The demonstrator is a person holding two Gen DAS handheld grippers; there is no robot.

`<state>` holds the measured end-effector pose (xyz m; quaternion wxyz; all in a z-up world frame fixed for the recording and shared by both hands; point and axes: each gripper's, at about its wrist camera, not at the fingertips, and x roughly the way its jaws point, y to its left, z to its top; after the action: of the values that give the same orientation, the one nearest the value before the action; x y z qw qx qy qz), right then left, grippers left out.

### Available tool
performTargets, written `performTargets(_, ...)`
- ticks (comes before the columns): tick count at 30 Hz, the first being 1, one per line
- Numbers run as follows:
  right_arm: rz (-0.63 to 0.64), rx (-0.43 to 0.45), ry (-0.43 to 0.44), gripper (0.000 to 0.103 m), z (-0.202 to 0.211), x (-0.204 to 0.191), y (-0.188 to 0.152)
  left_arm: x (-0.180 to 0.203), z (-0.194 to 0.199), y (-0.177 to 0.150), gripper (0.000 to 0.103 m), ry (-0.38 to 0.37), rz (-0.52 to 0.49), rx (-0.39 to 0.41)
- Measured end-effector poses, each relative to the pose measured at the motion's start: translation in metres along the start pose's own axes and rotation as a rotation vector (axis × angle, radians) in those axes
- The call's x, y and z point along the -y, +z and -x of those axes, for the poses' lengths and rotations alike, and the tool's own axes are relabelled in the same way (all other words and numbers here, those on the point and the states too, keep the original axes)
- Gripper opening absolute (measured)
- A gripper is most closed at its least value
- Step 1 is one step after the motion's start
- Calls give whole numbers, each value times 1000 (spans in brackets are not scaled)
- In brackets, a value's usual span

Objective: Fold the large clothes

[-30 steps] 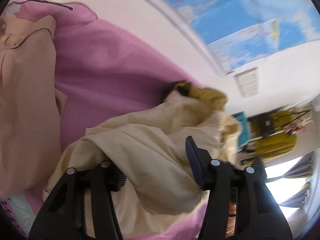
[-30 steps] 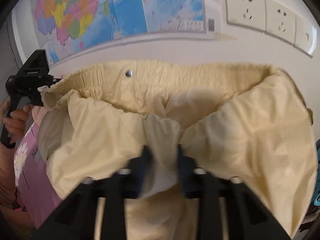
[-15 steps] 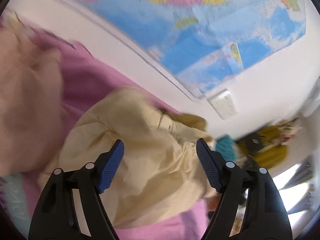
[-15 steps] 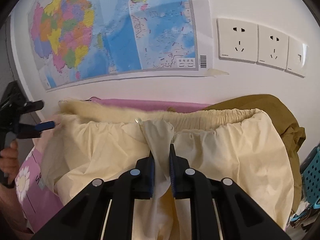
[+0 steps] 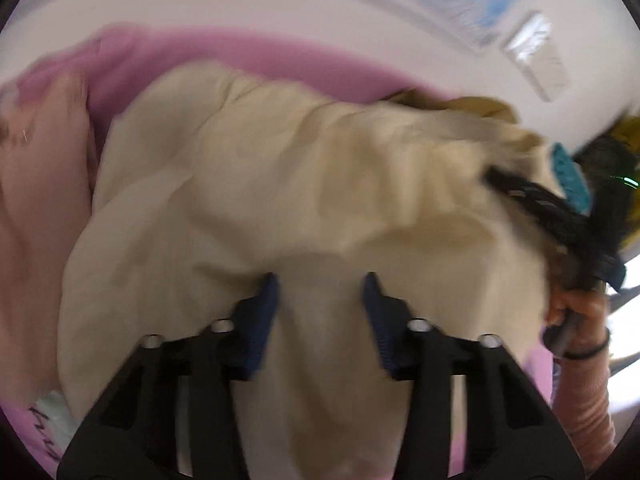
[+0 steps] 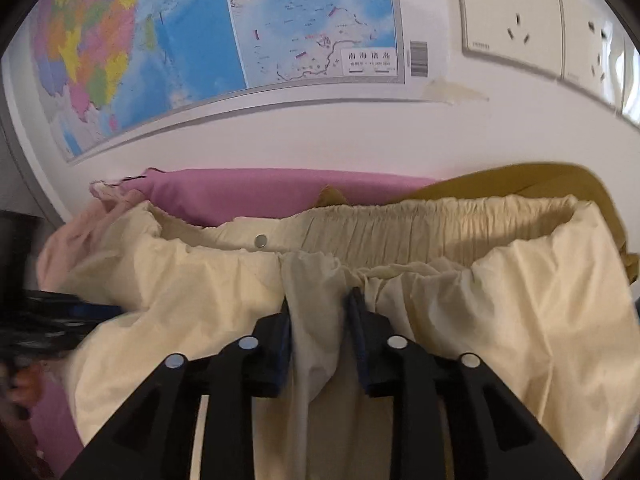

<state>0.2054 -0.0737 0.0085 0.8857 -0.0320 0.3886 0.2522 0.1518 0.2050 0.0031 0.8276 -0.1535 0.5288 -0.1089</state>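
Note:
Cream trousers [image 6: 520, 300] with a gathered elastic waistband [image 6: 440, 216] and a metal snap [image 6: 261, 241] lie bunched on the pink bed sheet [image 6: 260, 194]. My right gripper [image 6: 320, 306] is at the front of the waistband. Its jaws are opening, and a fold of the cream cloth still hangs loosely between them. In the blurred left wrist view, my left gripper [image 5: 320, 288] points down onto the cream trousers [image 5: 280, 168]. Its jaws are closing with a hump of cloth between them, and the pads are not clearly pressing on it.
A pale pink garment [image 5: 40, 200] lies to the left and a mustard garment [image 6: 540, 180] behind the waistband on the right. A wall with a map [image 6: 200, 40] and sockets [image 6: 512, 20] rises just behind the bed. A person's hand [image 5: 576, 312] is at the right, near a teal basket [image 5: 572, 180].
The right gripper brought the waistband down onto the bed and its jaws parted from the pinched fold. The left gripper swung down onto the cream cloth, its jaws widening and then narrowing.

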Motion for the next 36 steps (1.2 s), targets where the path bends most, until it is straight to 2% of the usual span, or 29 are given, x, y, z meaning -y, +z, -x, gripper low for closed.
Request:
performTargets(2, 14, 0, 9, 46, 12, 1, -2, -14, -6, 2, 19, -16, 39, -6)
performTargets(3, 22, 21, 24, 48, 24, 1, -4, -20, -5, 4, 18, -38, 63, -7)
performTargets(5, 45, 97, -16, 58, 56, 2, -12, -27, -5, 7, 12, -55, 82, -10)
performTargets(6, 52, 129, -36, 58, 72, 5, -18, -28, -6, 8, 11, -54, 77, -10)
performTargets(8, 44, 138, -77, 57, 85, 17, -28, -30, -6, 6, 11, -40, 66, -10)
performTargets(9, 48, 118, -136, 52, 82, 25, -33, -30, -7, 5, 11, -35, 58, -9)
performTargets(10, 49, 78, -186, 38, 75, 35, -38, -30, -9, 6, 10, -31, 55, -5)
performTargets(11, 34, 40, -197, 33, 67, 48, -43, -30, -9, 6, 8, -28, 54, 1)
performTargets(14, -18, 24, -178, 33, 52, 76, -56, -38, -10, 3, 4, -53, 68, 12)
performTargets(18, -239, 43, -41, 33, 44, 114, -62, -44, -11, 4, 4, -102, 90, 4)
performTargets(21, -248, 12, -51, 37, 46, 110, -62, -35, -6, 1, 3, -70, 50, 19)
performTargets(22, -244, 10, -58, 43, 52, 106, -60, -31, -2, -2, 4, -55, 29, 32)
performTargets(23, -246, 22, -55, 55, 62, 103, -59, -28, 4, -5, 18, -44, 10, 49)
performTargets(24, -254, 47, -48, 59, 75, 100, -58, -22, 12, -11, 27, -33, -18, 81)
performTargets(25, -255, 65, -40, 60, 86, 95, -60, -18, 20, -16, 55, -21, -44, 114)
performTargets(26, -249, 88, -22, 60, 101, 92, -62, -10, 33, -23, 79, 3, -81, 165)
performTargets(27, -244, 105, -13, 60, 114, 89, -64, -2, 47, -31, 85, 44, -121, 228)
performTargets(29, -220, 133, -5, 60, 137, 83, -70, 8, 66, -43, 88, 91, -179, 286)
performTargets(31, -189, 135, 1, 60, 151, 77, -81, 9, 79, -54, 88, 73, -191, 303)
performTargets(34, -164, 79, -21, 60, 142, 75, -90, -5, 81, -70, 88, 62, -174, 275)
performTargets(36, -163, 35, -94, 58, 126, 81, -94, -16, 67, -77, 84, 94, -149, 244)
